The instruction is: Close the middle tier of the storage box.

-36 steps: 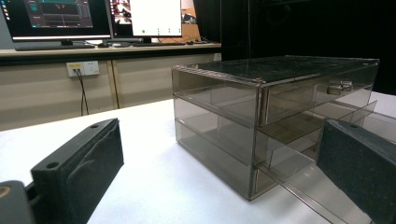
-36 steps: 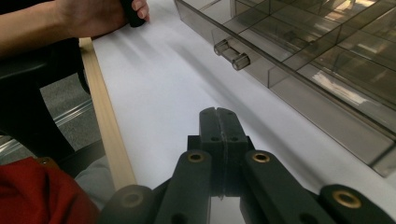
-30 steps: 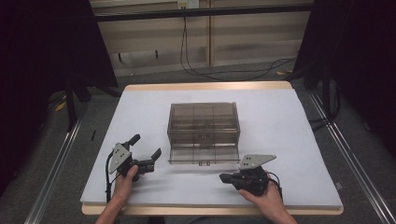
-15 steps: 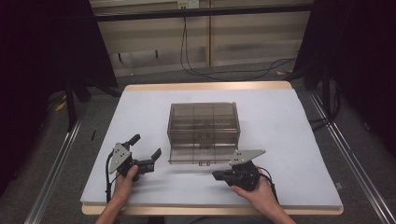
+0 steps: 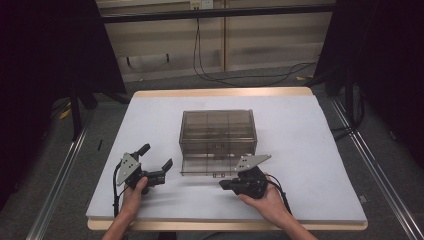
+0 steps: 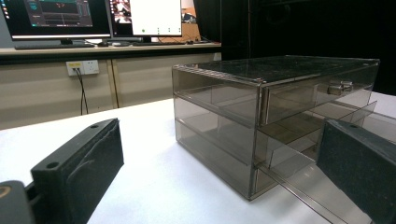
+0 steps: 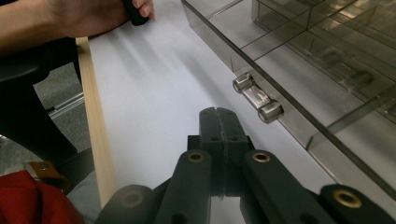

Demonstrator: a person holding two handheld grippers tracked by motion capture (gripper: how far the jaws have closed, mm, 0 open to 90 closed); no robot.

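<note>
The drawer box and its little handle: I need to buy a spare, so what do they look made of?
The drawer box looks like smoke-tinted clear plastic, probably acrylic: its dividers show through glossy walls. The handle looks like polished or chromed metal, with bright reflections, though plated plastic is possible.

drawer box (image 5: 218, 135): smoky clear | handle (image 7: 257, 97): silver | table (image 5: 310, 130): white

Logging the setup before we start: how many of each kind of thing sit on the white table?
Smoky clear drawer cabinet: 1
Drawers in it: 2, the lower drawer pulled out
Metal drawer handles: 2, including the lower handle
Hand-held tongs: 2, the left tongs open, the right tongs shut
Total: 7
</note>
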